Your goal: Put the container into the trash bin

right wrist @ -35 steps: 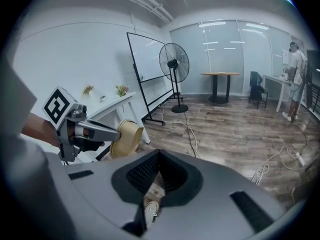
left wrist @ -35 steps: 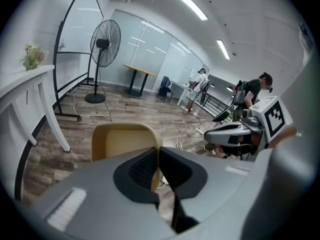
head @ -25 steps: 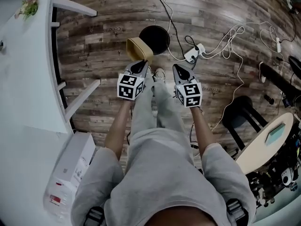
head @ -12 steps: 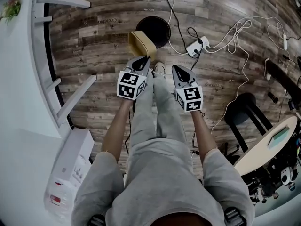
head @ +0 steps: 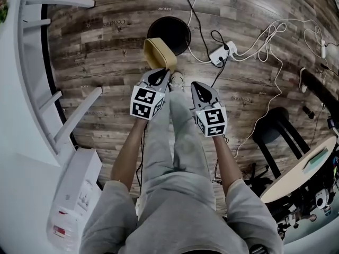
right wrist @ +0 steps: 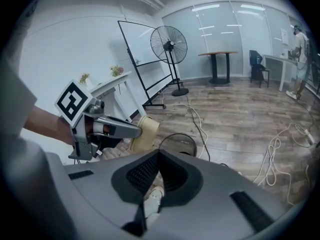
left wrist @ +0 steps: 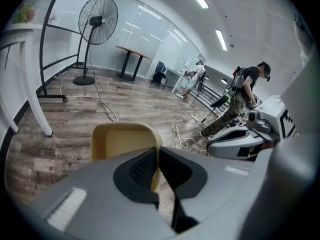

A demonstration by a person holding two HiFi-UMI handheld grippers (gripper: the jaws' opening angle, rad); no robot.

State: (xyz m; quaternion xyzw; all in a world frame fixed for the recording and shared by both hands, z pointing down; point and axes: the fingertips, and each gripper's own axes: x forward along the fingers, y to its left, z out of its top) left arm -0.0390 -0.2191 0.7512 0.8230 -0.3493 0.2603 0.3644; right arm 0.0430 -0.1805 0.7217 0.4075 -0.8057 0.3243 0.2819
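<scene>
A tan plastic container (head: 159,54) hangs over the wooden floor, its rim pinched by my left gripper (head: 159,74), which is shut on it. In the left gripper view the container (left wrist: 122,141) juts out ahead of that gripper (left wrist: 156,154), its wall between the pads. The round black trash bin (head: 169,33) stands on the floor just beyond the container, its opening upward. My right gripper (head: 200,86) hovers beside the left one, shut and holding nothing. The right gripper view shows the bin (right wrist: 177,144) ahead of the right gripper (right wrist: 159,156) and the container (right wrist: 145,131) to its left.
A white table (head: 21,115) and a white box (head: 79,189) lie at the left. A power strip (head: 220,54) with trailing white and black cables lies right of the bin. A dark stool (head: 270,134) and a round table (head: 296,168) stand at the right. The person's shoe (head: 177,81) shows between the grippers.
Both grippers have sunk toward the floor together, the left still holding the container. The bin now shows larger and nearer to the container.
</scene>
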